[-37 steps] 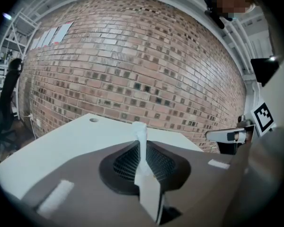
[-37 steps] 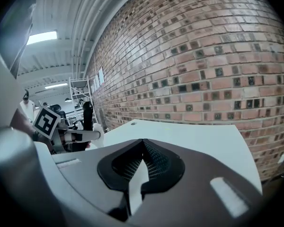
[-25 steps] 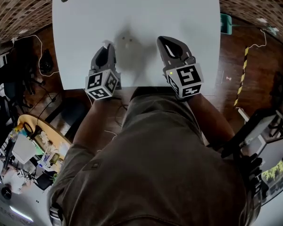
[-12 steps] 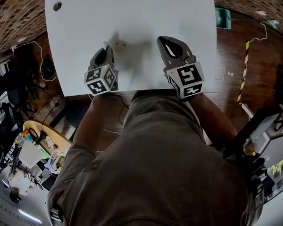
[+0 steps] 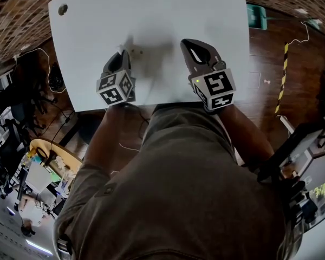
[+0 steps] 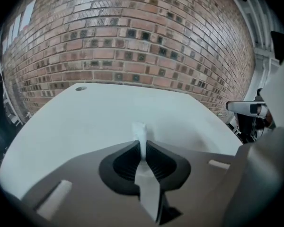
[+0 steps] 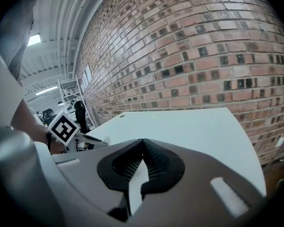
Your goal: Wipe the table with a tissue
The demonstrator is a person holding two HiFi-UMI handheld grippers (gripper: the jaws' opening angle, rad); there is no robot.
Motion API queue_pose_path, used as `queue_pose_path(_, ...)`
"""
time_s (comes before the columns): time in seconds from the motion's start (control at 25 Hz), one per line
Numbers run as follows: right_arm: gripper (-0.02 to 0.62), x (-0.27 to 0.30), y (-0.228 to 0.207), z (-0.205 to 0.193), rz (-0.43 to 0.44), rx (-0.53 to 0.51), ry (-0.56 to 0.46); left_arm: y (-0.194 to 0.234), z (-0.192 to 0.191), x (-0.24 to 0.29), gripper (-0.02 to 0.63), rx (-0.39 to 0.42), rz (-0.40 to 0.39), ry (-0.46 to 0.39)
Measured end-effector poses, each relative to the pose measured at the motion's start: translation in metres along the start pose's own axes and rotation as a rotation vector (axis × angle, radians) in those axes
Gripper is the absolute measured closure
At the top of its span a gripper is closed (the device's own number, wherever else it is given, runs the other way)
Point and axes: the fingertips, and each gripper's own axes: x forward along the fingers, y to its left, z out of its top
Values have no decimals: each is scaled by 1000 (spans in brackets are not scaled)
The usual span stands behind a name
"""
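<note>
The white table (image 5: 151, 15) fills the upper half of the head view. My left gripper (image 5: 121, 54) rests low over its near left part, shut on a thin white tissue (image 6: 140, 130) that sticks up between the jaws. A faint small mark (image 5: 135, 51) with a grey shadow lies on the table just right of the left tips. My right gripper (image 5: 187, 43) is beside it over the near right part, jaws closed together with nothing between them. In the right gripper view its jaws (image 7: 143, 142) meet, and the left gripper's marker cube (image 7: 64, 126) shows at the left.
A round hole (image 5: 62, 8) sits in the table's far left corner. A brick wall (image 6: 142, 37) stands behind the far edge. The person's trousers (image 5: 184, 188) press against the near edge. Cables (image 5: 40, 53) and a cluttered round table (image 5: 43, 167) lie left; a teal object (image 5: 255, 16) is right.
The head view has swung, so the table sits lower left in the picture. The left gripper now sits a little nearer the faint mark. The right gripper has hardly moved.
</note>
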Motion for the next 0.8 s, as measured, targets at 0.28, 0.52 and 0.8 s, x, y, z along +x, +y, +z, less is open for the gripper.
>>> queue_pose_path(0.28,581,1,-2,2,-7,11,-12,-2,1,6,568,23,-8,35)
queue_pose_path(0.52,581,-2,-6,3,-20,24,-26,-7,4,13,568,55,-25,54)
queue_pose_path(0.8,581,-4,-12,7,-40,46,-49,-11,7,19,568,75,-39,63)
